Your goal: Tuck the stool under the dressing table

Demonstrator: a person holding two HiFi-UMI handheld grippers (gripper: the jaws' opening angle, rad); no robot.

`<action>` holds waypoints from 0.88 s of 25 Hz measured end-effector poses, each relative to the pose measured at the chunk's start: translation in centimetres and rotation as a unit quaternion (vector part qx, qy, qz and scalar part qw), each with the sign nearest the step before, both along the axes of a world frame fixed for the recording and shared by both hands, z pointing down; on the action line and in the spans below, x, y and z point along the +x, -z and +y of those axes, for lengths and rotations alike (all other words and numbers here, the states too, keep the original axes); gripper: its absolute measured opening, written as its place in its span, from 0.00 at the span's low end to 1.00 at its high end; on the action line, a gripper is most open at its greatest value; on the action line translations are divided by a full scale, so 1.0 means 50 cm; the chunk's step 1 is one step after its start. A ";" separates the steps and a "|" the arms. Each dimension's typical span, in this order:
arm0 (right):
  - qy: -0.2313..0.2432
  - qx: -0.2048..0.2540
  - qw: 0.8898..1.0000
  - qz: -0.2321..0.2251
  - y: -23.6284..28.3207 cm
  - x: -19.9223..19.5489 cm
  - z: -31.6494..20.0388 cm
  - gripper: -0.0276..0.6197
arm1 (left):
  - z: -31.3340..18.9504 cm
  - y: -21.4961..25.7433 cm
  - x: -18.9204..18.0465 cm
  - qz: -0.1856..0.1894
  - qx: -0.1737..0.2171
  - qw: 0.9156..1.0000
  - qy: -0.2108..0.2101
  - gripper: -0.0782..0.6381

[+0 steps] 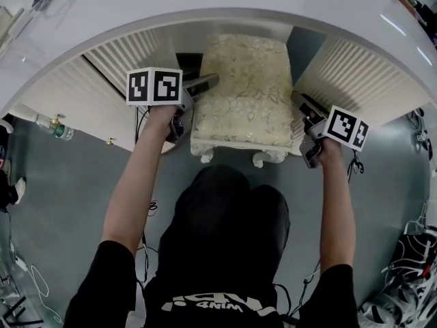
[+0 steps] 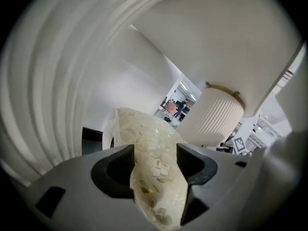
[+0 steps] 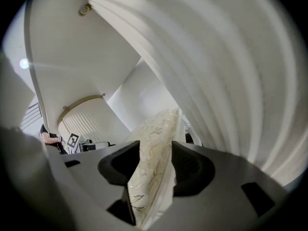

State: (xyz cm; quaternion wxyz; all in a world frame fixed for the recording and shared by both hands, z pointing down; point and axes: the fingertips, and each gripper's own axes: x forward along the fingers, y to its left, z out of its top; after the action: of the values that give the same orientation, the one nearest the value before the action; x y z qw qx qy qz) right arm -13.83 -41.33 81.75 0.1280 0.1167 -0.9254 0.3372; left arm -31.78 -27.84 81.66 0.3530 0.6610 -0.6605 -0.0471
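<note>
1. A person stands facing a white dressing table (image 1: 205, 5), seen from above, with both bare forearms stretched forward.
2. The stool (image 1: 240, 94) sits in the arched knee space of the table. Its far half is under the tabletop and its near edge and two white carved feet are out in front, just ahead of the person's body.
3. The stool has a cream cushion with a pale floral pattern.
4. The left gripper (image 1: 200, 86) is at the stool's left side. In the left gripper view its two dark pads pinch the edge of the cushion, which fills the gap between them.
5. The right gripper (image 1: 304, 106) is at the stool's right side. In the right gripper view its pads likewise clamp the cushion's edge from both faces.
6. Ribbed white table pedestals flank the stool, the left pedestal (image 1: 116, 63) beside the left gripper and the right pedestal (image 1: 355, 80) beside the right gripper.
7. The floor (image 1: 68, 203) is grey. A plastic bottle (image 1: 58, 128) lies on it off to the left, well apart from the stool, and cables (image 1: 410, 251) trail at the right.
</note>
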 end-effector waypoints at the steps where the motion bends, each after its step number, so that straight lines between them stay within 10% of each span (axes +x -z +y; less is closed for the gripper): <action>1: -0.001 0.016 1.000 0.002 0.009 0.005 0.000 0.36 | -0.004 0.007 0.006 -0.011 0.001 1.000 -0.006 0.48; 6: 0.009 0.162 0.987 0.009 0.086 -0.007 0.025 0.08 | -0.036 0.049 0.053 -0.102 0.017 0.994 -0.037 0.12; 9: 0.035 0.205 0.978 0.023 0.100 -0.037 0.053 0.08 | -0.054 0.039 0.083 -0.174 -0.010 0.983 -0.059 0.12; 22: 0.042 0.093 0.993 0.062 0.111 -0.092 0.190 0.08 | 0.062 0.053 0.103 -0.129 -0.089 0.986 -0.047 0.12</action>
State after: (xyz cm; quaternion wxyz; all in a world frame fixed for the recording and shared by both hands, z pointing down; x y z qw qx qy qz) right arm -18.43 -31.81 76.22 0.1873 0.1098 -0.9471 0.2363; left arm -26.64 -24.74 79.01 0.3239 0.6576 -0.6704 0.1146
